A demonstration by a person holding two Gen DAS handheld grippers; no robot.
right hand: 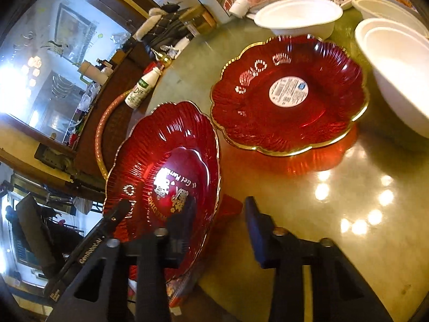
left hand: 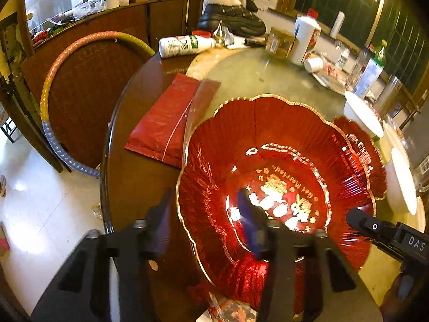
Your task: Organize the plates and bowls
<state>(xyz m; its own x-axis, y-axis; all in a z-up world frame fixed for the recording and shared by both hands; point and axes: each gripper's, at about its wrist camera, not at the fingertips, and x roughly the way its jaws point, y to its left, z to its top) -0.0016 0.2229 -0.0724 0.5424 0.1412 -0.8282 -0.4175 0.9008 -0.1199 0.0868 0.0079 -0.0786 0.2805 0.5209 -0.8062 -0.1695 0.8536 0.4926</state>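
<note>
A red scalloped plate with a gold rim and gold lettering hangs tilted over the table's near edge. My left gripper is shut on its left rim, one finger inside the plate and one outside. On the opposite rim my right gripper is shut the same way. A second red plate with a round white label lies flat beyond it. Three white bowls stand behind and right of that plate.
A red packet lies left of the held plate, near the round table's edge. At the back are a toppled white bottle, an upright white bottle, a glass jar and wrappers. A hoop leans beside the table.
</note>
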